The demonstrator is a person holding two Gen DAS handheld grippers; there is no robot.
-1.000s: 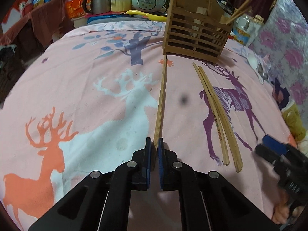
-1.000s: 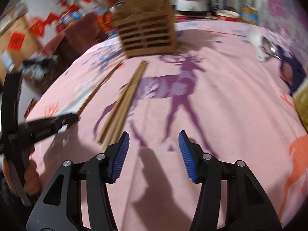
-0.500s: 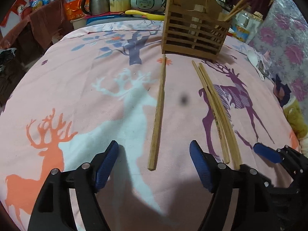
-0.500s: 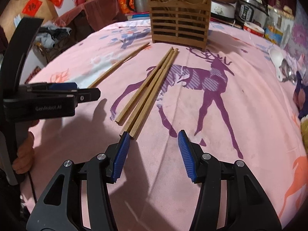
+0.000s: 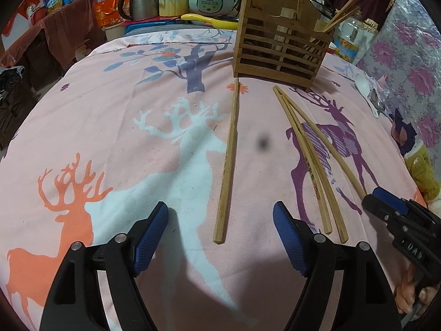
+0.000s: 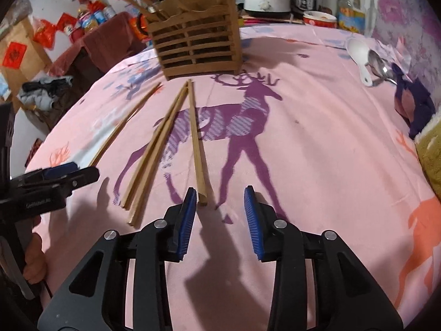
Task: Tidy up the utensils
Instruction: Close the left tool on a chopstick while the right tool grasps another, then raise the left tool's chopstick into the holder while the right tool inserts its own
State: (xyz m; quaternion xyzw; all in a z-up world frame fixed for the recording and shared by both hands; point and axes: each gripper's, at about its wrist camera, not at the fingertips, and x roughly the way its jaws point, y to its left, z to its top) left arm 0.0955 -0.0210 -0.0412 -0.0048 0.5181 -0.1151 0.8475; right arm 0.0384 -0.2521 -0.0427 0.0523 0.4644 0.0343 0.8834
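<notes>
Right tool [image 6: 220,207] open, chopstick [image 6: 197,140] end beside its left finger, wooden holder [image 6: 197,47] beyond

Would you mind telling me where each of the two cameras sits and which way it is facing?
Left wrist: on the open left gripper, looking along a lone chopstick toward the wooden holder; the right gripper shows at its right edge.
Right wrist: on the open right gripper, facing the holder; the left gripper shows at left.
Shared: holder, chopsticks, deer cloth.
</notes>
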